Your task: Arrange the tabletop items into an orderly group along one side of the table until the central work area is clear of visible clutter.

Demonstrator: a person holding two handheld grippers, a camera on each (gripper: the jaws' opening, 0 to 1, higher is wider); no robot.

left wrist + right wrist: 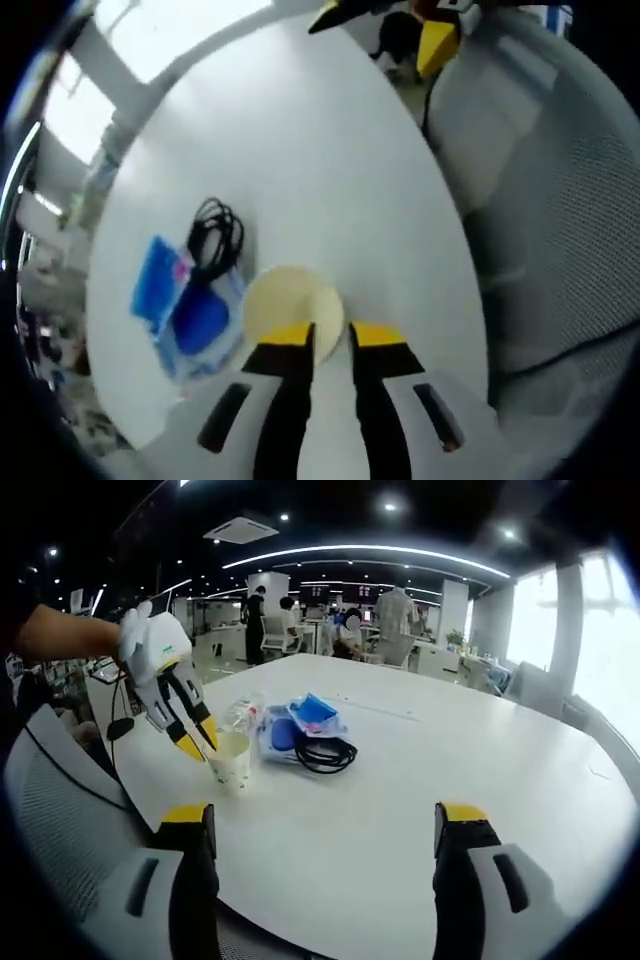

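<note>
A pale paper cup stands upright on the white table, near its edge. My left gripper reaches down onto it. Its jaws straddle the cup's rim and are nearly together, shut on the wall. A clear bag of blue packets lies just beyond the cup, with a coiled black cable against it. My right gripper hovers wide open over the near table edge, holding nothing. One of its yellow fingertips shows at the top of the left gripper view.
A grey mesh chair stands tight against the table edge beside the cup. A person's bare forearm holds the left gripper. Desks and several people are far behind. The table's right half is bare.
</note>
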